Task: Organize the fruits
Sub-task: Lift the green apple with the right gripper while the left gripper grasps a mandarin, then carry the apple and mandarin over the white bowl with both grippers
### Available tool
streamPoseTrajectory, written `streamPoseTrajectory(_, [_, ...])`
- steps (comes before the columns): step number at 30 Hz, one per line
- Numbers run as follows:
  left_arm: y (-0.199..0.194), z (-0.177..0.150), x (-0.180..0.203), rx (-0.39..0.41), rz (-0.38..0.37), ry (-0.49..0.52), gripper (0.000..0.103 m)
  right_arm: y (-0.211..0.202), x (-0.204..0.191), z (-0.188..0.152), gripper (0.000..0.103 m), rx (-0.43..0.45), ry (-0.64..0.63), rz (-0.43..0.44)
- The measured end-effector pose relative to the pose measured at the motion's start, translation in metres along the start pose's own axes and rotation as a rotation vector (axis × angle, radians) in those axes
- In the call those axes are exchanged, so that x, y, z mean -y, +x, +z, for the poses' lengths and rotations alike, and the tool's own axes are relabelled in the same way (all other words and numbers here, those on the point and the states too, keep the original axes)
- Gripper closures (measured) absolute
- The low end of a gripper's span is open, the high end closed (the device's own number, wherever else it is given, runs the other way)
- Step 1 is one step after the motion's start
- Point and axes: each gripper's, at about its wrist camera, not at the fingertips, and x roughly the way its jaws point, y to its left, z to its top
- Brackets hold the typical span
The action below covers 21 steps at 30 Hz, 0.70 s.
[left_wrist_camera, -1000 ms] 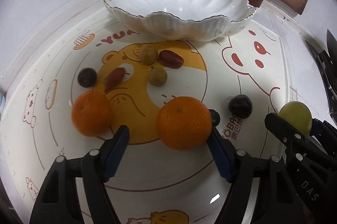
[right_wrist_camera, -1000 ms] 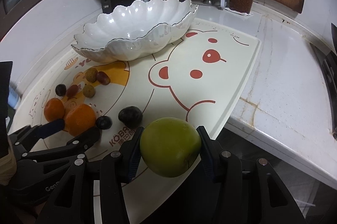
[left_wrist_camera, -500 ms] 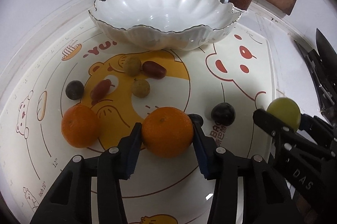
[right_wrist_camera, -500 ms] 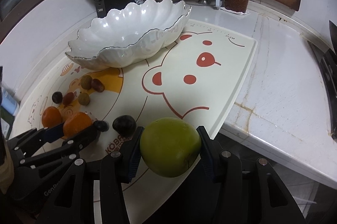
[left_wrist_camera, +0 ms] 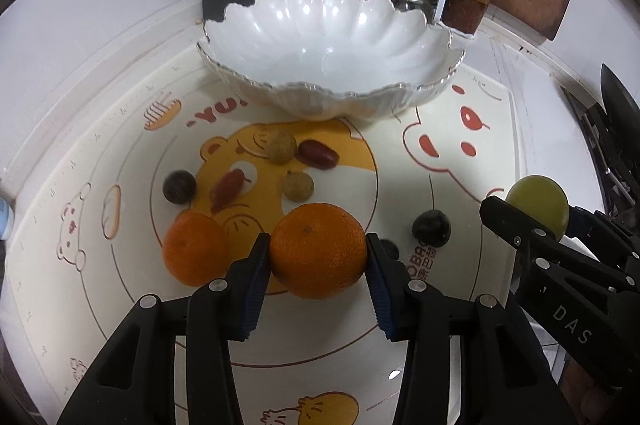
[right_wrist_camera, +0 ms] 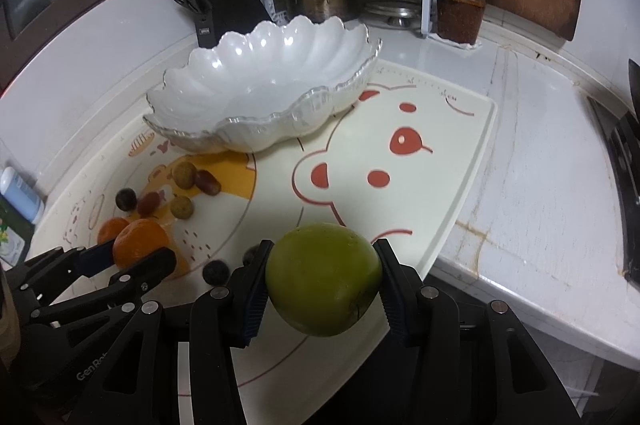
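With your left gripper [left_wrist_camera: 318, 257] clenched on 1 orange [left_wrist_camera: 318, 250] just above the mat [left_wrist_camera: 472, 129] and your right gripper [right_wrist_camera: 323, 285] grasping the green fruit [right_wrist_camera: 323, 284], carry both level over the empty bowl [left_wrist_camera: 332, 49] rim before releasing.

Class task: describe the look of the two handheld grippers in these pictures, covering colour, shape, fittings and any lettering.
Both are matte black plastic. The left gripper and right gripper each have two angular fingers with triangular cut-outs, silver round screws and dark blue ribbed pads. White lettering shows on the bodies: "DAS" on the right one, "GenRo" with the rest hidden on the left. No cables or sleeves are visible.
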Motion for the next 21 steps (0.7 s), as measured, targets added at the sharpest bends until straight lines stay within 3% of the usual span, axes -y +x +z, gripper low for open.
streamPoseTrajectory(21, [-0.035, 0.054, -0.006, 0.11, 0.018, 0.007, 0.058, -0.025, -0.005, 0.05, 0.053, 0.119, -0.03, 0.002])
